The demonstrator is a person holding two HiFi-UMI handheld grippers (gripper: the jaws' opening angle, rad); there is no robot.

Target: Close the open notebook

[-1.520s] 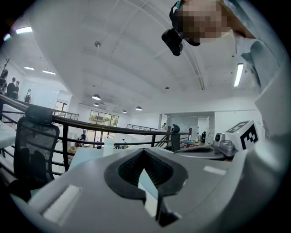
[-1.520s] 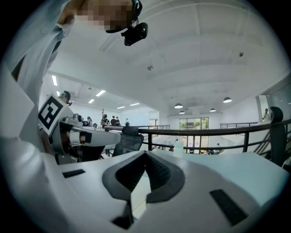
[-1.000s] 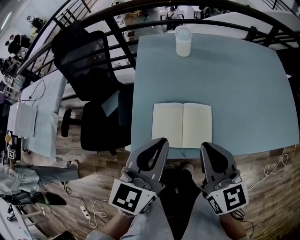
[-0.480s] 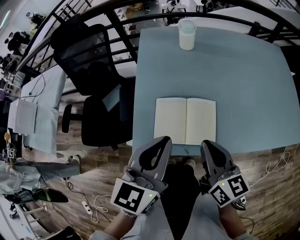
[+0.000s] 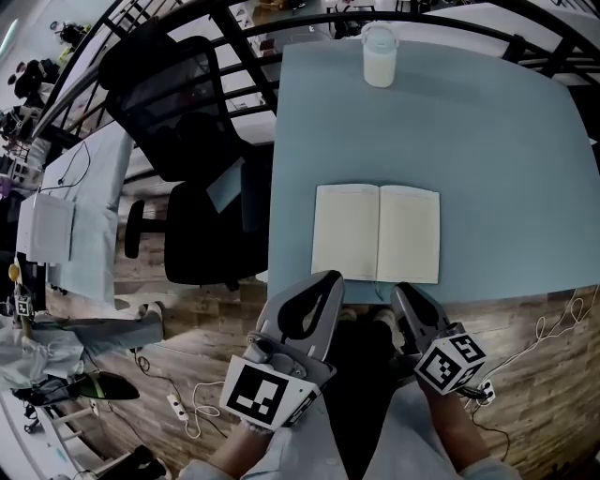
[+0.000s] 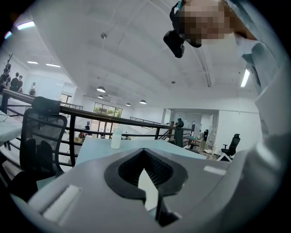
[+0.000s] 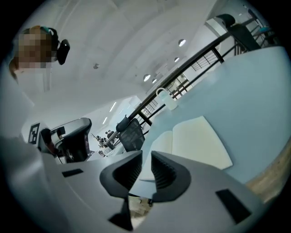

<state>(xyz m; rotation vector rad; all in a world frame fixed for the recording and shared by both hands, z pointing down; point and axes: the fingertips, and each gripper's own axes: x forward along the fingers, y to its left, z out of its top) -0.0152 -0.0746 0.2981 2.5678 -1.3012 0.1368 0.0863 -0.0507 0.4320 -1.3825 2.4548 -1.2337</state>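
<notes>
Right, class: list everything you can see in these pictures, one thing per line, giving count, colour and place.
notebook: one, cream pages, lying open near the table's front edge
table: one, pale blue, centre
bottle: one, whitish, at the table's far edge
office chair: one, black, left of the table
railing: one, black, behind the table and chair
floor: wood-brown, in front of the table
left gripper: one, grey, jaws together, empty, at the table's front edge
right gripper: one, grey, jaws opening, nothing between them, just short of the notebook
</notes>
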